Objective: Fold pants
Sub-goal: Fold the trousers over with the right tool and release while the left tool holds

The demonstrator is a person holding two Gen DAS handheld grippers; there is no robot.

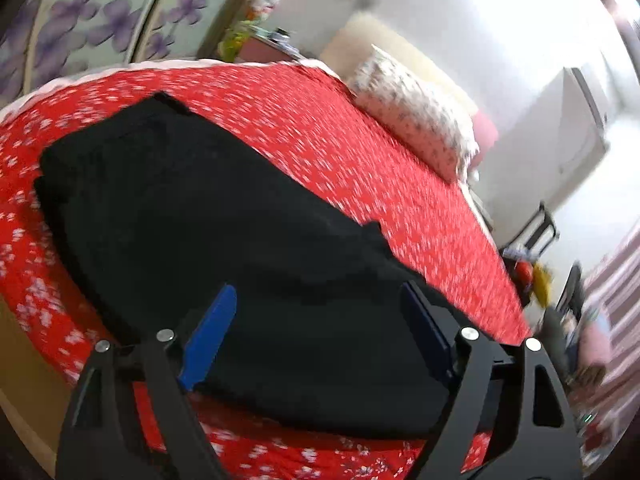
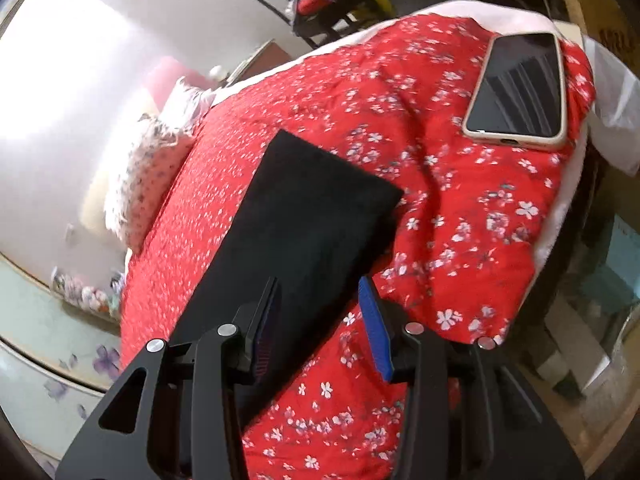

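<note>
Pants point(image 2: 308, 220), black, run lower left to upper centre on red bedspread point(image 2: 460, 240), phone point(image 2: 520, 88) upper right; both grippers point(image 1: 316, 332) point(image 2: 320, 320) released.

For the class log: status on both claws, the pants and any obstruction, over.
Left claw open, empty. Right claw open, empty. Black pants lying on red bedspread. Phone near bed corner, clear of pants.

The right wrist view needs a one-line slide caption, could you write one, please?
Open right gripper above black pants on a red floral bedspread, phone nearby.
</note>
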